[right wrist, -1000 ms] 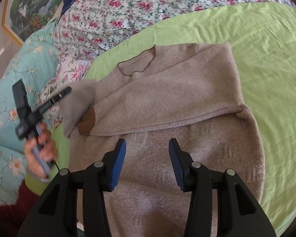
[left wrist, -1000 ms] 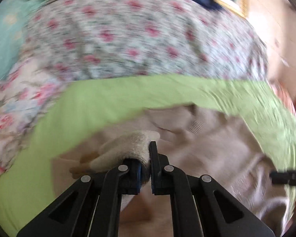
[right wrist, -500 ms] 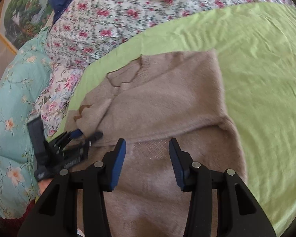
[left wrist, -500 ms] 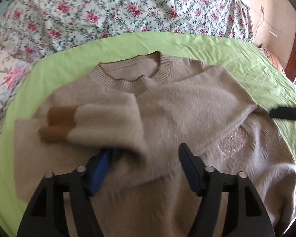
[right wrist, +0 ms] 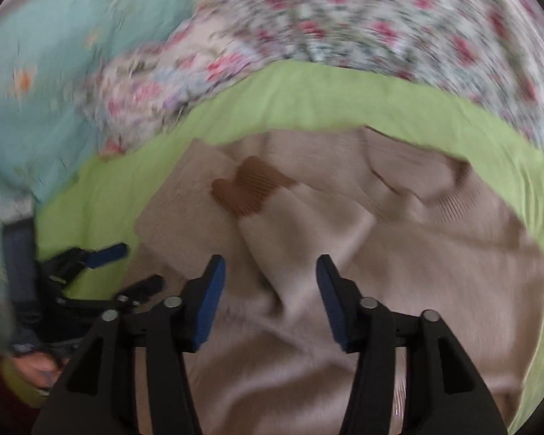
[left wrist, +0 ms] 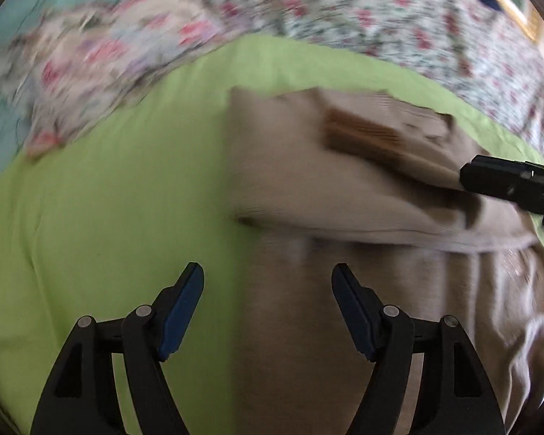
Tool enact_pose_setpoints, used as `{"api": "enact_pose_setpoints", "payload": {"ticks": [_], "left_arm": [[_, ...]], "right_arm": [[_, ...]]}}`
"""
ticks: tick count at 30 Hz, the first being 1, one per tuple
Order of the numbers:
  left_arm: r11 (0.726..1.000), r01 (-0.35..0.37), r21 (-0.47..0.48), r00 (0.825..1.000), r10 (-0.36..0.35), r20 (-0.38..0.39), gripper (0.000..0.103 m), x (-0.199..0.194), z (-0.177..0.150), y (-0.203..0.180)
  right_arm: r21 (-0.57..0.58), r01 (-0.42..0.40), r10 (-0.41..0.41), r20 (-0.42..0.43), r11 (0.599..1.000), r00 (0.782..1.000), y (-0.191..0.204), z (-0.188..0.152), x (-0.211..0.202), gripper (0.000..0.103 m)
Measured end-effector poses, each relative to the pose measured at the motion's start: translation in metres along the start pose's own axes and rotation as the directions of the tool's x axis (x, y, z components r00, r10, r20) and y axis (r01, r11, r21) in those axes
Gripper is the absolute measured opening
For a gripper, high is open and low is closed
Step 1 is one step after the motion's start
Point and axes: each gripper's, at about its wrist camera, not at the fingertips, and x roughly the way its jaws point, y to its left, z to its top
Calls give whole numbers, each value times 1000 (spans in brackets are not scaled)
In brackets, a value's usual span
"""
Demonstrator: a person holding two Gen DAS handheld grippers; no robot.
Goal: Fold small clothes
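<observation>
Beige sweater [right wrist: 399,253] flat on green sheet [left wrist: 108,188], brown cuffs [right wrist: 250,190] at 11 o'clock; left gripper [left wrist: 266,290] and right gripper [right wrist: 270,279] jaws wide, empty; no readable writing

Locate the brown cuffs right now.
In the right wrist view, the brown cuffs lie upper left on the beige sweater, left of its neckline.

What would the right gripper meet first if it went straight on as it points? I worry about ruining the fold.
Probably the beige sweater: the open right gripper points at its folded sleeve, short of the brown cuffs. Depth is blurred.
</observation>
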Motion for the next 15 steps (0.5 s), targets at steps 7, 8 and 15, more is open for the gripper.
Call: {"api": "enact_pose_setpoints", "payload": {"ticks": [7,8,15], "left_arm": [[1000,-25,-10,1000,25,-13,75,20,17,4],[999,-28,-16,1000,28,-10,75,21,21,3],[998,-41,-48,999,41,1,75,30,35,5]], "right_arm": [[6,114,-113,-48,993,992,-11,5,44,22],[43,100,-98,-36,994,995,-18,4,39,15],[474,-11,-80,171,881,982,-121,-40,-54,12]]}}
